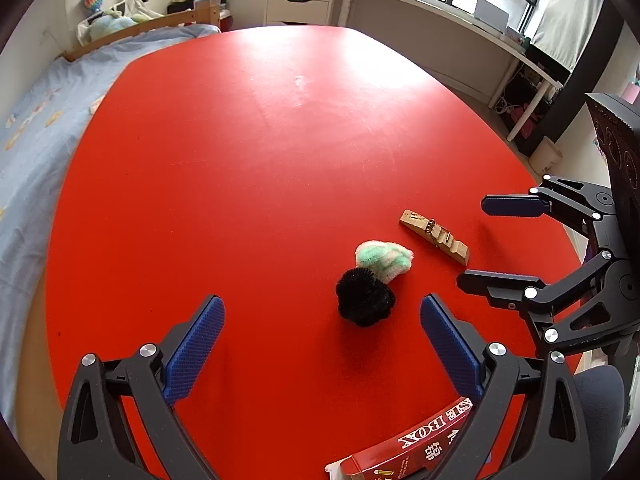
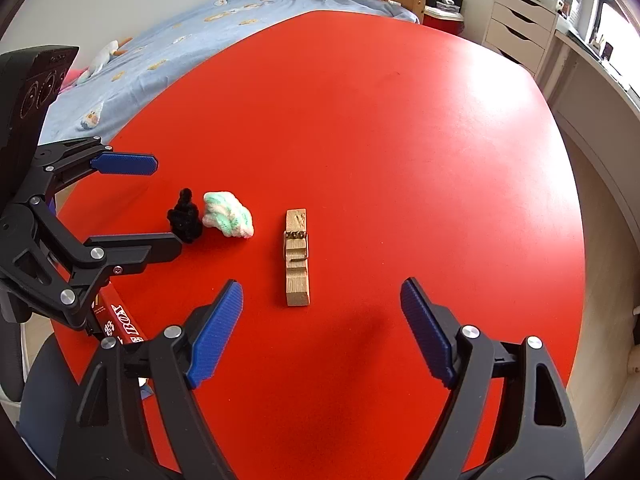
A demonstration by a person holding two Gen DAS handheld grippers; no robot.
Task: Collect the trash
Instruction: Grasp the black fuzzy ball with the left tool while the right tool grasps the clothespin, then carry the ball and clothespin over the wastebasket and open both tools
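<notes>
Black fuzzy ball (image 1: 365,297), green-white fuzzy ball (image 1: 385,259) touching; wooden clothespin (image 2: 297,257) just beside, all on red table (image 1: 248,152). Left gripper (image 1: 322,344) spread wide above black ball, nothing grasped. Right gripper (image 2: 322,330) spread above clothespin, empty. Red box (image 1: 416,446) at near edge.

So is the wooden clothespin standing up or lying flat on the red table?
Lying flat. The wooden clothespin rests lengthwise on the red table, spring side up, untouched.
</notes>
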